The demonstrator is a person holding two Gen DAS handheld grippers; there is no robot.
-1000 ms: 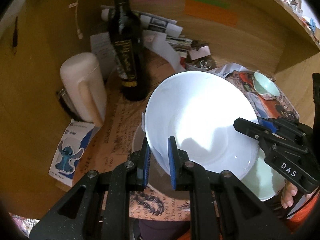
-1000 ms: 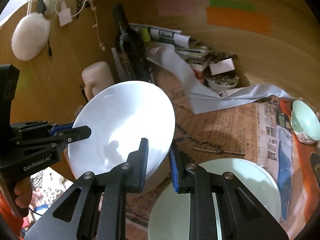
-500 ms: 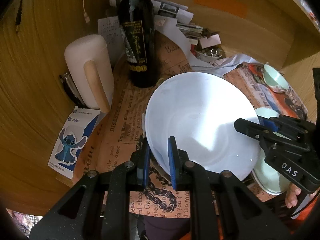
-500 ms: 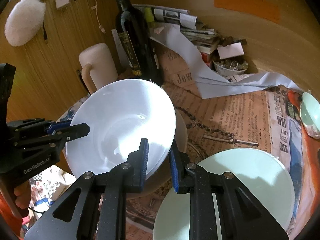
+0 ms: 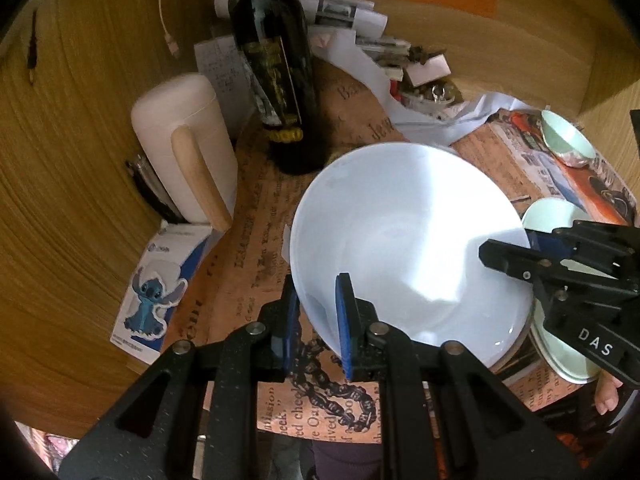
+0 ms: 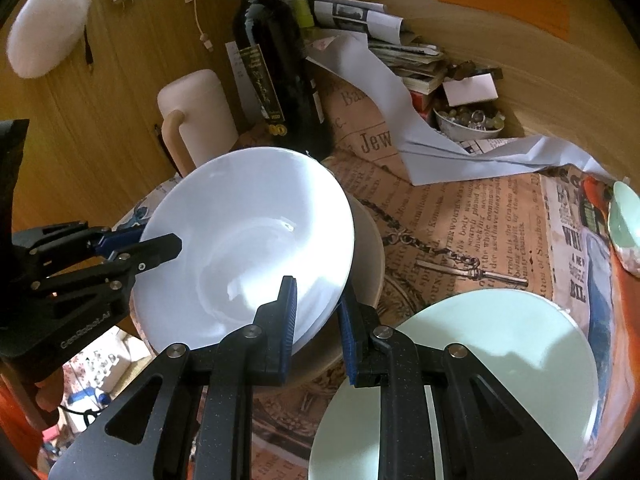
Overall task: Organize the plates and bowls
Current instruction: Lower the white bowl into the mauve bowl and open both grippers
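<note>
Right wrist view: the white bowl is pinched at opposite rims by the left gripper and right gripper – glazed, slippery, breakable – held over a beige dish.

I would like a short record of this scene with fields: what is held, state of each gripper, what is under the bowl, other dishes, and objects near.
held: white bowl, gripped on two opposite rim edges
left gripper: shut on bowl rim
right gripper: shut on bowl rim
under bowl: beige dish, contact unclear
other dishes: pale green plate; small green bowl
near: wine bottle; cream jug
</note>
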